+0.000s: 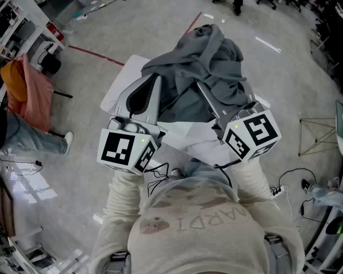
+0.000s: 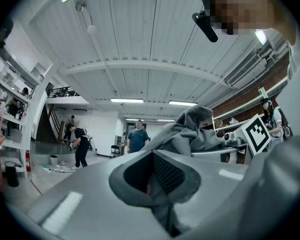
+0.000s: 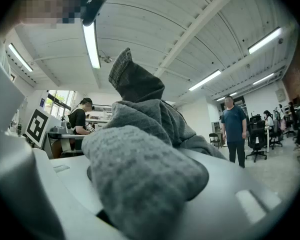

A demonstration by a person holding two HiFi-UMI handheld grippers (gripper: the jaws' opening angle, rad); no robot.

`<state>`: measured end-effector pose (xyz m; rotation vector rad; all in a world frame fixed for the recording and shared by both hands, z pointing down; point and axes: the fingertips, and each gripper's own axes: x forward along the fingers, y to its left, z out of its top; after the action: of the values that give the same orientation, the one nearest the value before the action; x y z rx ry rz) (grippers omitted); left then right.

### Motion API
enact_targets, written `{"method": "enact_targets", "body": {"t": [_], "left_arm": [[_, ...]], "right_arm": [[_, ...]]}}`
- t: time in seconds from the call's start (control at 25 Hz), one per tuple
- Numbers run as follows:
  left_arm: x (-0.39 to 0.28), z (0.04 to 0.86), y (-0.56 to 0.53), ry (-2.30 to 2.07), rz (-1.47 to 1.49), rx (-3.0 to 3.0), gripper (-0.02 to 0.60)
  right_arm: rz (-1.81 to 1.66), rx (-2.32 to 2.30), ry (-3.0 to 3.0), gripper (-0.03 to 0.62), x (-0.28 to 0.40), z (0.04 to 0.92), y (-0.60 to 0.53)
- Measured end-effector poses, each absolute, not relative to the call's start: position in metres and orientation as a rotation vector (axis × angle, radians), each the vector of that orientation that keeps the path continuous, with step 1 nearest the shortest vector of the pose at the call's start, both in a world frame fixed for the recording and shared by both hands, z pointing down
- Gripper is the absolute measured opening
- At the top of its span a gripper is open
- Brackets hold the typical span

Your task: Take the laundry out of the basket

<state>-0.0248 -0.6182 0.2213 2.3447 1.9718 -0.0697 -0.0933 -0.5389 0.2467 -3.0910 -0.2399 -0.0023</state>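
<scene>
- Left gripper (image 1: 148, 90): shut, seemingly pinching a thin edge of the grey garment (image 1: 217, 56).
- Between and above both grippers: limp, matte fleece knit, ribbed cuff (image 3: 124, 69) uppermost; probably light, bulky, prone to sag and slip.
- Right gripper (image 1: 207, 94): clamped on a thick bunched fold, judged the surest hold.

The laundry (image 1: 217, 73) is grey, the 2 marker cubes (image 1: 126, 150) black-and-white patterned, the floor tape (image 1: 97, 55) red.
</scene>
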Motion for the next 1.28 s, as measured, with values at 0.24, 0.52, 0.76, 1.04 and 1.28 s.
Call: {"method": "enact_targets", "body": {"t": [0.24, 0.52, 0.76, 1.04, 1.28], "left_arm": [[-0.02, 0.219, -0.616, 1.97, -0.074, 2.346, 0.002], [-0.02, 0.221, -0.615, 1.971, -0.076, 2.351, 0.003], [-0.027, 0.222, -0.609, 1.963, -0.072, 2.365, 0.003], [-0.043, 0.227, -0.605, 1.879, -0.034, 2.436, 0.003], [-0.017, 0.242, -0.647, 1.703, 0.052, 2.572, 0.002]], "right_arm": [[-0.005, -3.088, -0.247, 0.23, -0.089, 0.245, -0.536], [0.007, -3.089, -0.237, 0.23, -0.089, 0.246, -0.535], [-0.016, -3.074, -0.235, 0.232, -0.095, 0.253, -0.527], [-0.193, -2.982, -0.156, 0.245, -0.103, 0.301, -0.507], [-0.513, -2.932, -0.099, 0.285, -0.051, 0.392, -0.498]]}}
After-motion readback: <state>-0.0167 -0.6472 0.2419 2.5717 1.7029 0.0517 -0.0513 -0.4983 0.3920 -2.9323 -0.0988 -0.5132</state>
